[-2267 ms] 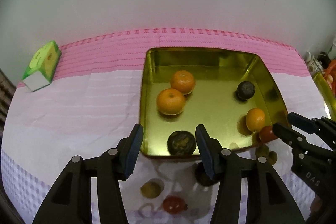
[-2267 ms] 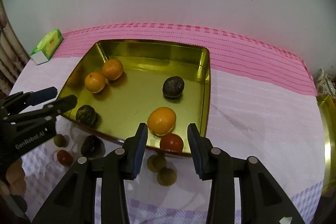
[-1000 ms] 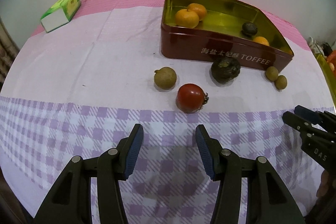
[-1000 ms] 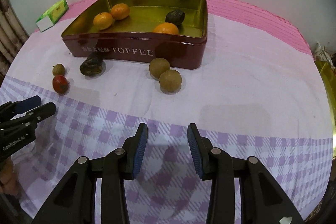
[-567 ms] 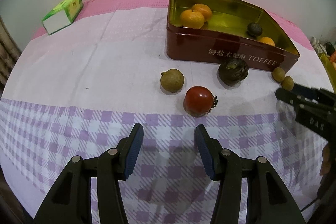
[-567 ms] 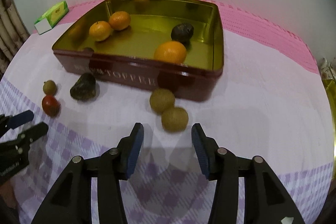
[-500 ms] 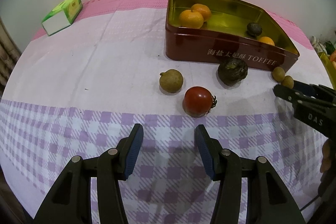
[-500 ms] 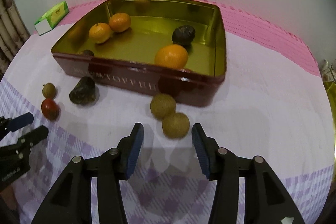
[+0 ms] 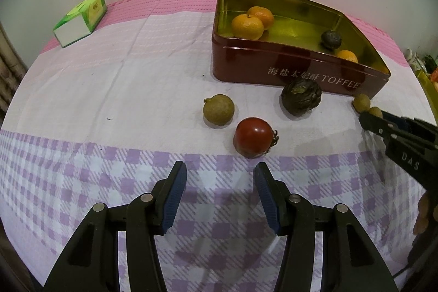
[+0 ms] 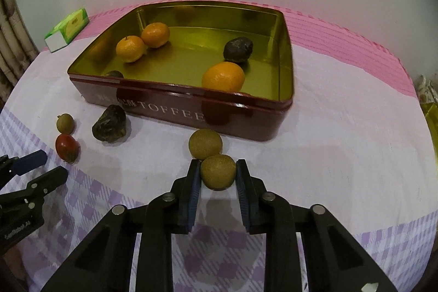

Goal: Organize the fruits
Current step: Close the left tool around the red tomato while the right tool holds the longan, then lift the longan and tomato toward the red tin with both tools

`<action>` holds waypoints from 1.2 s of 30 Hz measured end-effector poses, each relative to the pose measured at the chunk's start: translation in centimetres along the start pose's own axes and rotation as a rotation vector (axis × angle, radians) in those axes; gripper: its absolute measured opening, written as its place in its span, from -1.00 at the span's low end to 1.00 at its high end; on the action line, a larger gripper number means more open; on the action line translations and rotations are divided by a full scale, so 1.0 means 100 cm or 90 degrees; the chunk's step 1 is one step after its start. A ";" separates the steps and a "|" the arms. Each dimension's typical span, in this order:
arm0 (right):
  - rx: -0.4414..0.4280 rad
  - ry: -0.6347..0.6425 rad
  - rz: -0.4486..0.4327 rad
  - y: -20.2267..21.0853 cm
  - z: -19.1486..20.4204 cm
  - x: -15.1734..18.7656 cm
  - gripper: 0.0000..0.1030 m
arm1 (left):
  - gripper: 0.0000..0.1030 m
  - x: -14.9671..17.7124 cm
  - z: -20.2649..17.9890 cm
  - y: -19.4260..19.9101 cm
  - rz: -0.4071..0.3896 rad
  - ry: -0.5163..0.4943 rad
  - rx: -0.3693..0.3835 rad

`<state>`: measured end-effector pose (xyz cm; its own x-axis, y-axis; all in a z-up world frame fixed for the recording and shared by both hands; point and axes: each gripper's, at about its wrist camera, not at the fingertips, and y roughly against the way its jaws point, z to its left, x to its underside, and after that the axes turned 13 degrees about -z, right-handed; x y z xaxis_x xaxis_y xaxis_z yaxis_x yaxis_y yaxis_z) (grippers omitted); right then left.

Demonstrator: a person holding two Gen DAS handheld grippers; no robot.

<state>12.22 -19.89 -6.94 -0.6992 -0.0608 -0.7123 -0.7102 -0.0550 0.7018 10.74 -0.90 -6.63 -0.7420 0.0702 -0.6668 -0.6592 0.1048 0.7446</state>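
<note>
While three oranges (image 10: 223, 76) fill the tin (image 10: 191, 111), right gripper (image 10: 218, 173) clamps one longan (image 10: 218, 171).

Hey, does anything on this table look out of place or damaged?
One dark fruit on the cloth in front of the toffee tin looks shrivelled and wrinkled, with a lumpy, misshapen form in the right wrist view. The tomato and brown round fruits look sound. Nothing is spilled.

A table covered by a cloth (image 9: 131, 78), pink at the back, pale in the middle, purple-checked in front. On it lie a red toffee tin (image 10: 191, 111), a green carton (image 9: 80, 19), a tomato (image 9: 254, 137), three brown round fruits (image 10: 205, 142) and a dark wrinkled fruit (image 9: 301, 99).
</note>
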 end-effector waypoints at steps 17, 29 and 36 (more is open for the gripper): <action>0.035 -0.039 -0.009 0.019 -0.022 0.021 -0.54 | 0.04 -0.011 -0.019 -0.011 -0.005 -0.012 0.020; 0.039 -0.044 -0.014 0.020 -0.022 0.022 -0.54 | -0.24 -0.015 -0.022 -0.016 -0.024 -0.020 0.013; 0.040 -0.047 -0.017 0.021 -0.022 0.022 -0.54 | -0.39 -0.011 -0.021 -0.013 -0.029 -0.026 0.022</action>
<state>9.36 -22.31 -7.08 -0.6822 0.0140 -0.7311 -0.7310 0.0079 0.6823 12.18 -3.25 -6.83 -0.7052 0.1053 -0.7012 -0.6871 0.1425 0.7124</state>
